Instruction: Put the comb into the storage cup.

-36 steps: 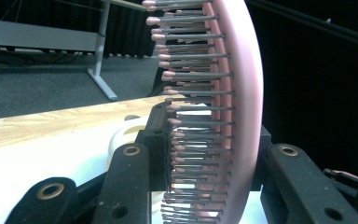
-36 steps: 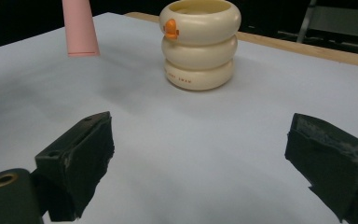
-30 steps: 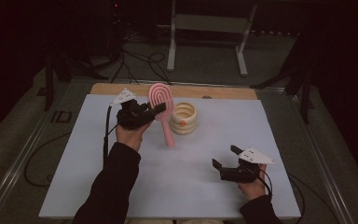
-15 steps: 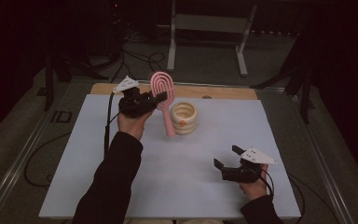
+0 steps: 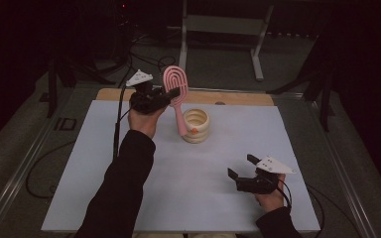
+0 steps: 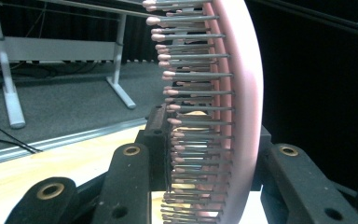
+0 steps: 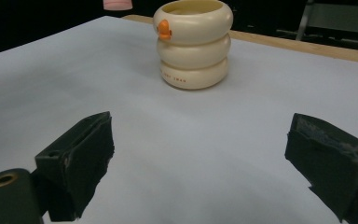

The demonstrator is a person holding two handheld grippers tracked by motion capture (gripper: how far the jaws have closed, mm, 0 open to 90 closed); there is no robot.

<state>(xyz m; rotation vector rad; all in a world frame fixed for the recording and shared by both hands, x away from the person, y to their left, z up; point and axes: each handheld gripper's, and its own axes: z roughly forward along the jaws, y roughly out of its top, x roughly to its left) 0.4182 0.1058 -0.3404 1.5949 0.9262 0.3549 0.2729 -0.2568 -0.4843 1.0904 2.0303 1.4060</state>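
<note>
Left gripper [image 5: 171, 94]: raised at the far left, jaws clamped on the pink hairbrush [image 5: 174, 85]; handle hanging just beside the cream ringed cup [image 5: 195, 125]
Right gripper [image 5: 240, 167]: near right, low over the white table [image 5: 79, 163]; jaws spread, nothing between them
Cup: upright, far centre; orange knob on its side

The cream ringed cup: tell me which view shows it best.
The right gripper view: the cream ringed cup stands close, whole, its orange knob clear. The high view shows it small, beside the pink brush. The left gripper view adds nothing.
</note>
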